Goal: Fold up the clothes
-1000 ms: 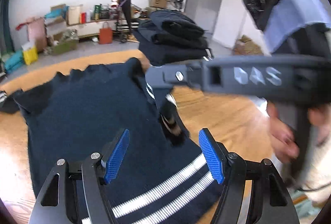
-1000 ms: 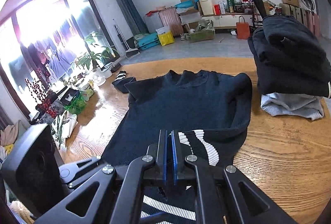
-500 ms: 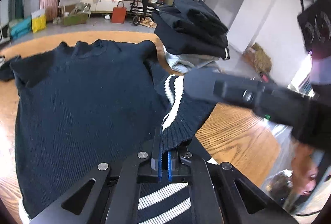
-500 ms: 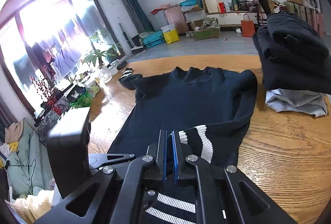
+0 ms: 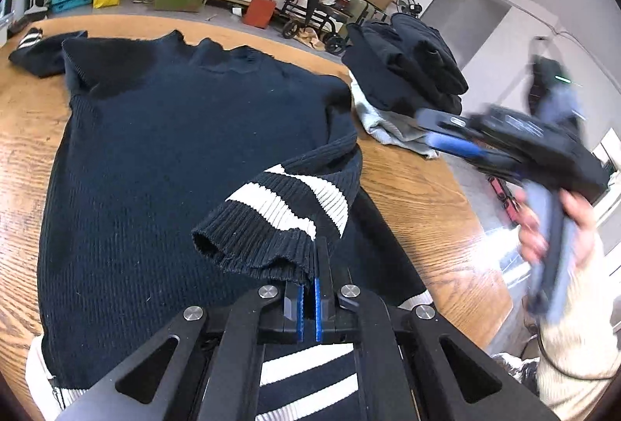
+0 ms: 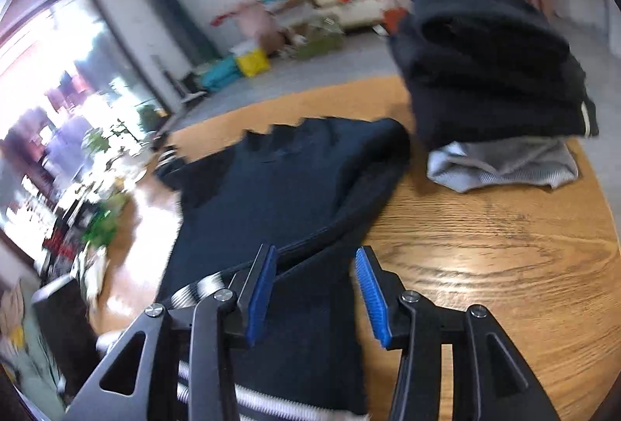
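Beside the folded pile [image 5: 403, 71], the left gripper [image 5: 308, 298] clamps the sweater cuff [image 5: 271, 227]; the right gripper [image 6: 316, 294] is opening, empty.

The navy sweater [image 5: 163, 149] is matt ribbed knit, its cuff [image 5: 271, 223] banded white. The table [image 6: 485, 258] is glossy grained wood. The gripper pads [image 6: 370, 293] are ridged blue plastic on matt black arms.

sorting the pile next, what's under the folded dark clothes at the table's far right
A light grey knit garment lies under the stack of folded dark clothes, its crumpled edges poking out onto the wooden table. Anything beneath or between them is hidden.
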Tool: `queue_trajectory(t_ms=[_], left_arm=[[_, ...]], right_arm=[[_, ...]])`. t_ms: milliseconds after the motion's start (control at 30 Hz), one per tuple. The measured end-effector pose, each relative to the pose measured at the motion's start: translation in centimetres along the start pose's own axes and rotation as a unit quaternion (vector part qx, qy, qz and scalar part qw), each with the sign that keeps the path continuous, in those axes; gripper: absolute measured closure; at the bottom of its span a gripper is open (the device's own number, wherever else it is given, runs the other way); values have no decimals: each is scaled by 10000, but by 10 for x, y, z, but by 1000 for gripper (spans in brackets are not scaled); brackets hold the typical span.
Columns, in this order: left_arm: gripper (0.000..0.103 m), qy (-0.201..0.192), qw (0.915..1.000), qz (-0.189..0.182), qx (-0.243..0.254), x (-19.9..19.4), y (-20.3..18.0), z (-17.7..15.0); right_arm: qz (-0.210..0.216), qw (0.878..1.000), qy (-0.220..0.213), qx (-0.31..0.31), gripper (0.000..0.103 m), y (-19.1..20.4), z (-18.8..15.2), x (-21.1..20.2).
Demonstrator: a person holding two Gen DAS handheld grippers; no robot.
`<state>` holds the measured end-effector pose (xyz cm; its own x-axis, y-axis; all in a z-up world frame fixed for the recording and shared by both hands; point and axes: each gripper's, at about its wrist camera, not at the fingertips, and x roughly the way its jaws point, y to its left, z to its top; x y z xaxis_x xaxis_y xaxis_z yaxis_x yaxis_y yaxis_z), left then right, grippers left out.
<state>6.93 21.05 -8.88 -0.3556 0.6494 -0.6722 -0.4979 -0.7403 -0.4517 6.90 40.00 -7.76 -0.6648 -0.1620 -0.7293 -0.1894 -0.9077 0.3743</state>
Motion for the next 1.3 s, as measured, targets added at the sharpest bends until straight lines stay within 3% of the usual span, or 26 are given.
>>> queue_trajectory(t_ms=[67, 200, 267, 567, 667, 733, 900, 1000, 1033, 1167, 1233, 1300], left_arm=[[99, -4, 10000, -39, -37, 1, 5, -2], [99, -10, 9998, -11, -206, 4, 20, -5], [99, -38, 9993, -26, -366, 4, 31, -6], [99, -69, 9937, 496, -1004, 4, 62, -7], [99, -35, 9922, 547, -1124, 5, 66, -9], [99, 26, 9914, 527, -1196, 6, 67, -10], [100, 157, 9875, 393, -1520, 4, 58, -8], [100, 261, 9834, 61, -1795, 5, 45, -3], [100, 252, 9831, 10, -1811, 4, 38, -2], [99, -139, 9879, 985, -1187, -8, 7, -3], [99, -371, 9833, 1425, -1067, -18, 5, -7], [99, -490, 9768, 1672, -1242, -28, 15, -12]], right_arm=[[-91, 9992, 159, 346, 55, -16, 18, 26], [-699, 9950, 354, 612, 57, -35, 49, 76], [-665, 9944, 347, 744, 58, -43, 58, 92], [-1205, 9905, 333, 566, 59, -49, 83, 136], [-1305, 9889, 469, 525, 71, -49, 85, 153], [-1440, 9877, 486, 362, 90, -44, 87, 158], [-2089, 9771, 355, -211, 96, -27, 95, 144], [-2638, 9620, 305, -640, 96, -14, 108, 131], [-2826, 9558, 293, -764, 101, -11, 115, 129], [-3312, 9366, 286, -1109, 98, 9, 139, 128], [-3433, 9301, 273, -1277, 98, 23, 150, 130], [-3297, 9320, 297, -1475, 98, 40, 153, 140]])
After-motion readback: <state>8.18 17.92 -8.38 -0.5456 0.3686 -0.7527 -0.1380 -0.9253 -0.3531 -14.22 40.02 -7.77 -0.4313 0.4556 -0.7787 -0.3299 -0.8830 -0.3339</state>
